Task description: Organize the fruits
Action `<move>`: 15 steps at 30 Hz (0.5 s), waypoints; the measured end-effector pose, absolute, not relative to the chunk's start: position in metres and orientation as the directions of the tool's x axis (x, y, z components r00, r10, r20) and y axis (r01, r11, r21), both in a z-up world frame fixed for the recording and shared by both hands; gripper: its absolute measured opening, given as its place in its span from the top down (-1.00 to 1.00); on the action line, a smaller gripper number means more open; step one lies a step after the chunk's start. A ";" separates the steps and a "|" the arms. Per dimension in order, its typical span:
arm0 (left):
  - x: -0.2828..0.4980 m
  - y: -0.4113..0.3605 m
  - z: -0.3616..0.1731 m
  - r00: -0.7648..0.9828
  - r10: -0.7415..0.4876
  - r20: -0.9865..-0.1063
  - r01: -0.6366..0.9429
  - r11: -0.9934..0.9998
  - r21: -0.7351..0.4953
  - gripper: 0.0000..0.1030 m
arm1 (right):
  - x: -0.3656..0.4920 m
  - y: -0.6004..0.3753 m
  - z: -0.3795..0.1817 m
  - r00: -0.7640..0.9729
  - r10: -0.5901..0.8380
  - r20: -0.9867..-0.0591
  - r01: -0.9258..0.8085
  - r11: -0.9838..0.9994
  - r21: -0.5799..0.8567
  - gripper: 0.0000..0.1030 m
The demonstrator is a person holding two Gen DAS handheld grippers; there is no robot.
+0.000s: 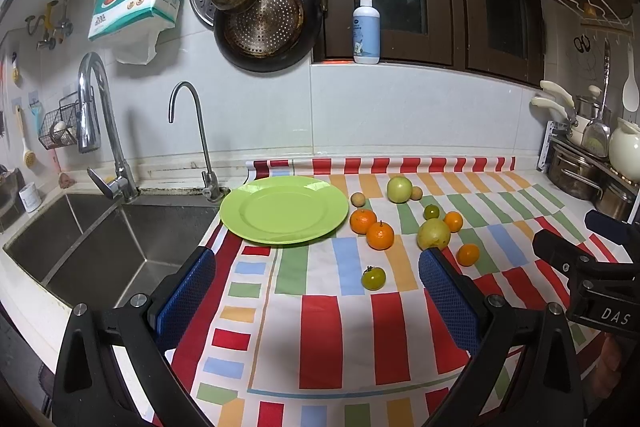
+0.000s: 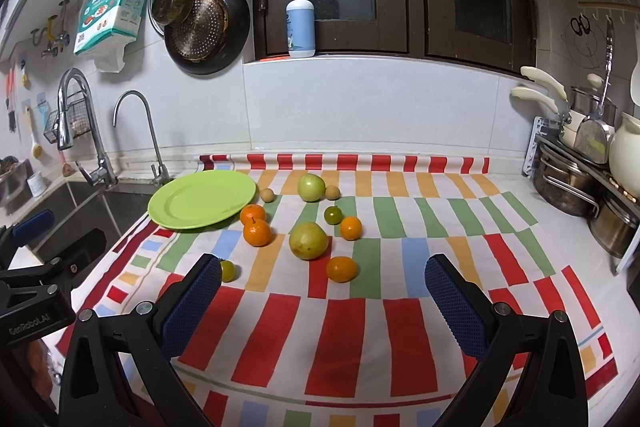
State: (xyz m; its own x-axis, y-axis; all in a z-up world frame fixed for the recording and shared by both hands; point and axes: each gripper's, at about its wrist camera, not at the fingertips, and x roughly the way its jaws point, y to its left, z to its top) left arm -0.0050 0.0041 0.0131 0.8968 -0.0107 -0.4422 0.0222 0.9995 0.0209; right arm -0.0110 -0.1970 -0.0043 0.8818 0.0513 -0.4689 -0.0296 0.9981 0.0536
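An empty green plate lies on the striped cloth beside the sink. Right of it lie several fruits: oranges, a large yellow-green fruit, a green apple, small green fruits and small brown ones. My left gripper is open and empty, above the cloth in front of the plate. My right gripper is open and empty, just short of the fruits.
A steel sink with two taps lies left of the cloth. Pots and a rack stand at the right. Pans hang on the wall. A soap bottle stands on the window sill.
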 end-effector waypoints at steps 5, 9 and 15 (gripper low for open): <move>0.001 0.004 0.008 0.889 -0.016 -0.458 0.029 0.999 0.022 -1.00 | -0.004 -0.198 -0.005 0.876 0.056 -0.479 -0.034 0.998 0.056 -0.99; 0.009 0.003 0.001 0.875 -0.027 -0.484 0.047 0.998 0.029 -1.00 | 0.003 -0.198 -0.010 0.862 0.063 -0.502 -0.036 0.997 0.064 -0.99; 0.027 -0.004 -0.012 0.849 -0.037 -0.527 0.082 0.995 0.062 -0.91 | 0.025 -0.199 -0.028 0.818 0.074 -0.570 -0.036 0.996 0.077 -0.99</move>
